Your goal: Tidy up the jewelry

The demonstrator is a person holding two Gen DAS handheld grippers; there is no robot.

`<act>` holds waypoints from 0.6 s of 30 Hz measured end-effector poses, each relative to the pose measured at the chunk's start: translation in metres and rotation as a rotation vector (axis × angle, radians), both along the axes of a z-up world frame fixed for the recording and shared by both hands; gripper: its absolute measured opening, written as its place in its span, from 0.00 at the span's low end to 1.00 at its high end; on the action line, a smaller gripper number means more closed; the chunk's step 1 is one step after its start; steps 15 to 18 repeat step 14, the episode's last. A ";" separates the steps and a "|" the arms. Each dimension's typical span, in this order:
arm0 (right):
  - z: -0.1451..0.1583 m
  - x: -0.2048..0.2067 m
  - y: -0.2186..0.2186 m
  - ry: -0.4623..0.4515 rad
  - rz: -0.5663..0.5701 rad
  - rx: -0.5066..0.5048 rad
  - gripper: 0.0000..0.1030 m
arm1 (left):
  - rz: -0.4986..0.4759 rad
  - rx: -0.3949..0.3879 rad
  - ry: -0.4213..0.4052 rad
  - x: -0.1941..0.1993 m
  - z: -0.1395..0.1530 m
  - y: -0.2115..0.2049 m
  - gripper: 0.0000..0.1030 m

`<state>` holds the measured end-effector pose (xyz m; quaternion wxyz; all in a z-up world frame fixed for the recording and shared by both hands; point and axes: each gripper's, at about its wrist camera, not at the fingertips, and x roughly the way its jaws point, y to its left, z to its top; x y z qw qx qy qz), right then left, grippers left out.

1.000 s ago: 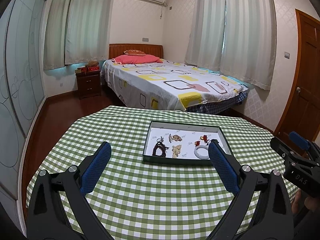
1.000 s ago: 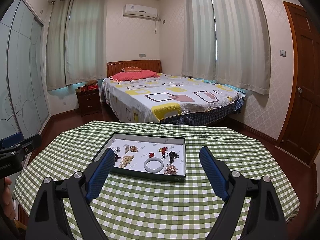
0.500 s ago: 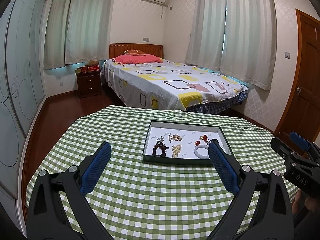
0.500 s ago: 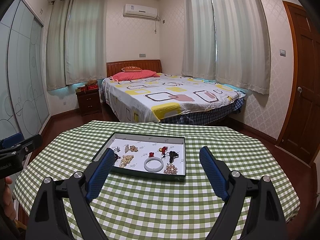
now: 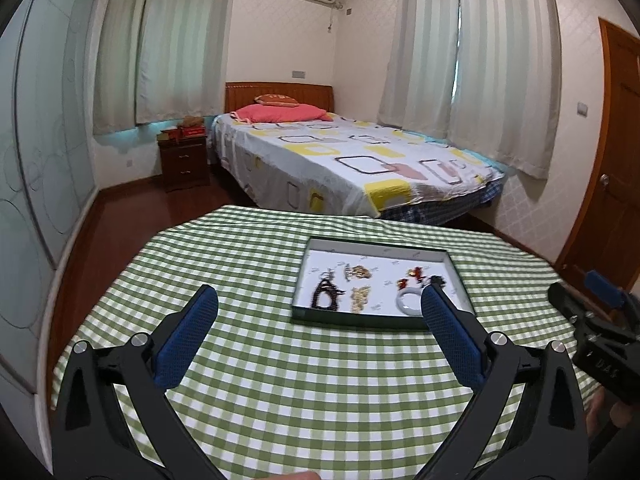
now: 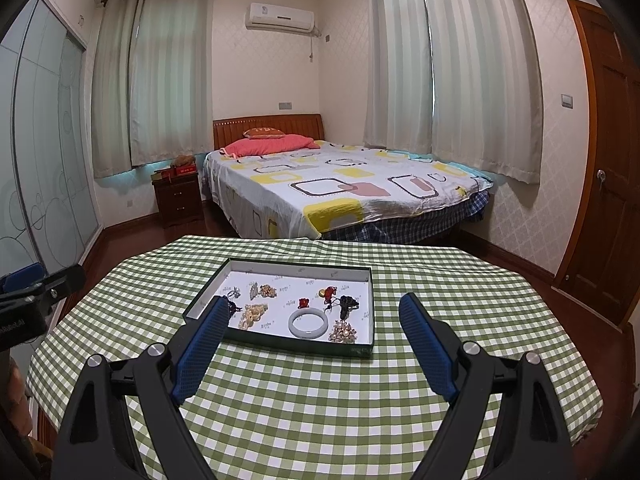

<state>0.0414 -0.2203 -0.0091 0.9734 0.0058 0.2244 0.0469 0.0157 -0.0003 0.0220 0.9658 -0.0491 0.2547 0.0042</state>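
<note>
A shallow dark-rimmed tray (image 6: 362, 350) with a white floor lies on the green checked table (image 6: 320, 400). Inside it are a pale bangle (image 6: 308, 323), a pearl cluster (image 6: 343, 332), gold pieces (image 6: 252, 314), a red charm (image 6: 304, 303) and dark beads. In the left wrist view the same tray (image 5: 360, 317) holds a black bead loop (image 5: 326, 294) and the bangle (image 5: 409, 305). My left gripper (image 5: 318, 300) is open above the cloth, short of the tray. My right gripper (image 6: 314, 308) is open too, nothing between its fingers.
A bed (image 6: 340, 188) stands beyond the table, with a nightstand (image 6: 178, 198) to its left and a wooden door (image 6: 608, 160) at the right. Sliding glass wardrobe doors (image 6: 40, 160) line the left wall. The checked cloth around the tray is bare.
</note>
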 end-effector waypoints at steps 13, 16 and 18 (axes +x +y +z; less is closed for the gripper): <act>-0.020 0.017 -0.005 0.046 -0.010 0.010 0.82 | 0.051 0.013 0.068 0.036 -0.034 0.018 0.96; -0.023 0.022 -0.008 0.050 -0.018 0.009 0.82 | 0.068 0.015 0.091 0.045 -0.042 0.023 0.96; -0.023 0.022 -0.008 0.050 -0.018 0.009 0.82 | 0.068 0.015 0.091 0.045 -0.042 0.023 0.96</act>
